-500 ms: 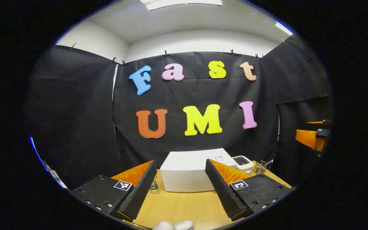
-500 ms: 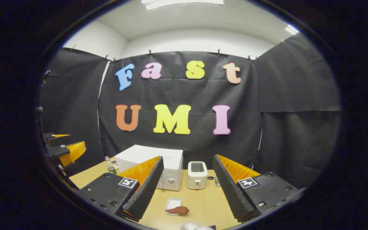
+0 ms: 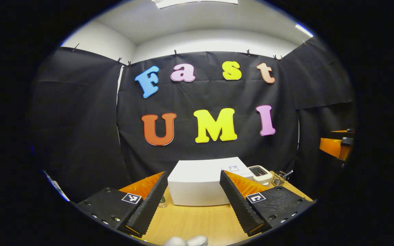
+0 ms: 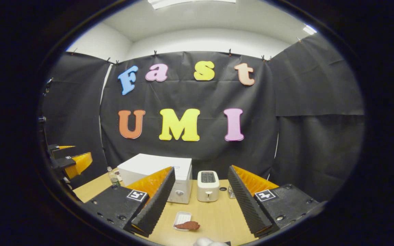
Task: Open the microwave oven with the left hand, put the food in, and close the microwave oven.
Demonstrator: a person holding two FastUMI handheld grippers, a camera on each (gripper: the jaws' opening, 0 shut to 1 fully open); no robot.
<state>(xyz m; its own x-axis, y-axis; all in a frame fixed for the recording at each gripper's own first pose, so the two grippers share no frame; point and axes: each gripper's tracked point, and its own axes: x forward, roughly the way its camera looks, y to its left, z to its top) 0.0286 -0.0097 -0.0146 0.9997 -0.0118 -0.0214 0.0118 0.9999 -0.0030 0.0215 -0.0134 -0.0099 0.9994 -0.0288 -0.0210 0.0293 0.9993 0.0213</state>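
A white microwave oven [image 3: 197, 184] stands shut at the back of the wooden table [image 3: 197, 222]; in the right gripper view the microwave oven [image 4: 156, 171] sits left of centre. A small white tray [image 4: 182, 218] with a brown piece of food [image 4: 187, 225] lies on the table in front of it. My left gripper [image 3: 193, 198] is open, held above the table short of the oven, with nothing between its fingers. My right gripper [image 4: 199, 200] is open too, hovering above and short of the tray. The left gripper [image 4: 70, 162] also appears at the left edge of the right gripper view.
A white toaster [image 4: 207, 186] stands right of the microwave, with a small wire holder [image 3: 278, 178] beyond it. A small bottle [image 4: 114, 178] stands left of the oven. Black cloth walls close the booth behind and on both sides. The right gripper [image 3: 335, 145] hangs at the far right.
Both views have shifted slightly: the scene sits a little lower-left and the microwave looks a touch nearer. Both grippers stay open and empty.
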